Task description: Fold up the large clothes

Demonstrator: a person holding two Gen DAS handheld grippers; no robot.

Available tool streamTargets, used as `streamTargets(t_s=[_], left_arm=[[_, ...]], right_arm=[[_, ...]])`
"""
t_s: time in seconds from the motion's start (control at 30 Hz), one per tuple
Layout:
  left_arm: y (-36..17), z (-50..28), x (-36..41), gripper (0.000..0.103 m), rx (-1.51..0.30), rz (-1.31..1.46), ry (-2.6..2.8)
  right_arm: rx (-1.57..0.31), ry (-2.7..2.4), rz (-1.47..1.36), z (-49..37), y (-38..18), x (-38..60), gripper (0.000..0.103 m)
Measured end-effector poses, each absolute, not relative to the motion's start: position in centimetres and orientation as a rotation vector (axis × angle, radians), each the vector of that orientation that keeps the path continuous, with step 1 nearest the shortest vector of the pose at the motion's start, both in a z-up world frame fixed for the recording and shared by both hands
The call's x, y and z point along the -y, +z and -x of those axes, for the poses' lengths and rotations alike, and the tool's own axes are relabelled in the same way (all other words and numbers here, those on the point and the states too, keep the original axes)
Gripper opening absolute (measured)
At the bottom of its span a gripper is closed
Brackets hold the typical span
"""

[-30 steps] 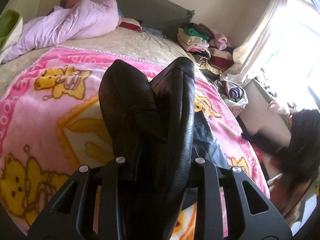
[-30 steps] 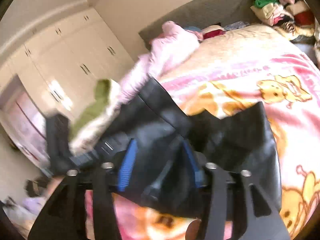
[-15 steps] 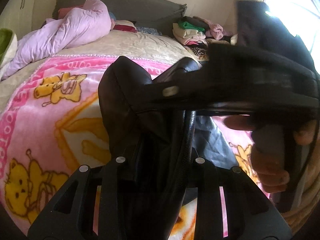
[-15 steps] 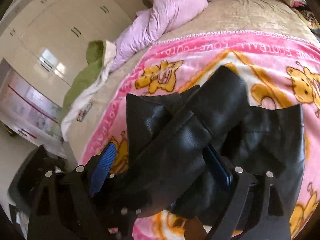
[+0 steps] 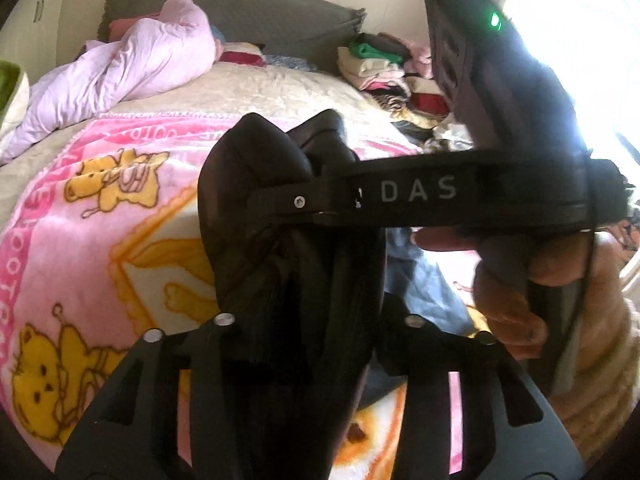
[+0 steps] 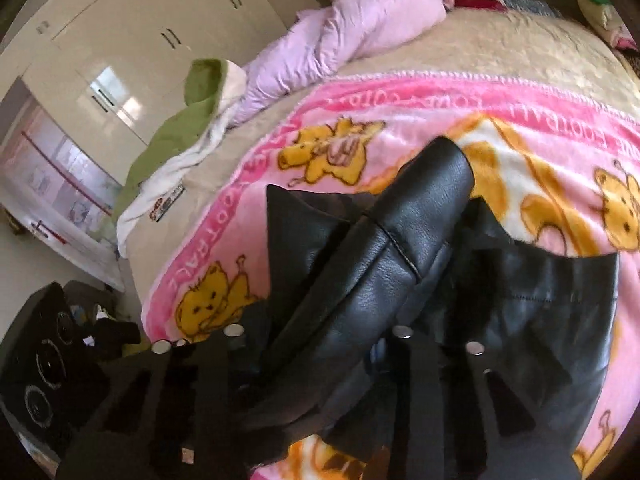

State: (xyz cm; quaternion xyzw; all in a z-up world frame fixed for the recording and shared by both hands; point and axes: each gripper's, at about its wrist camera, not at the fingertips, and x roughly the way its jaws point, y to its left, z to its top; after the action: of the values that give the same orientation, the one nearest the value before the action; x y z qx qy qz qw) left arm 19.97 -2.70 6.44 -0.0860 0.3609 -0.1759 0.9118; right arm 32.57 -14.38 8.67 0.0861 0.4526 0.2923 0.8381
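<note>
A bed covered by a pink bear-print blanket filled both views, with a lilac duvet bunched at the upper left and folded clothes stacked at the upper right of the left-wrist frame. A black leather jacket was seen heaped at the centre of the blanket, a fold of it pinched between the closing jaws of the right gripper. Another fold was caught between the jaws of the left gripper, which were opening, while the right hand was seen at the right edge.
</note>
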Motion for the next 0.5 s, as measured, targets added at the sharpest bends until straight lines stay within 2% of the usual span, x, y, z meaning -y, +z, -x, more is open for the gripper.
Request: streamTargets(t_s=[0.1,0.23,0.4,0.5], left_arm=[[7.5,-18.4,2.1,0.051,-0.717,0.21,-0.417],[9.5,-15.9,1.4,0.06,-0.667,0.236,-0.48],[10.0,-15.7,-0.8,0.066,-0.616,0.284,-0.437],[6.0,-19.3,-1.0,0.066,-0.727,0.342,-0.382]], right_arm=[[-0.918,0.628,-0.19,-32.5,9.0,15.8,0.023],[-0.876,0.626,-0.229,-32.8,9.1,19.5,0.02],[-0.824,0.611,-0.273,-32.3,8.6,25.7,0.019],[-0.81,0.588,-0.316,-31.8,7.3,29.9,0.018]])
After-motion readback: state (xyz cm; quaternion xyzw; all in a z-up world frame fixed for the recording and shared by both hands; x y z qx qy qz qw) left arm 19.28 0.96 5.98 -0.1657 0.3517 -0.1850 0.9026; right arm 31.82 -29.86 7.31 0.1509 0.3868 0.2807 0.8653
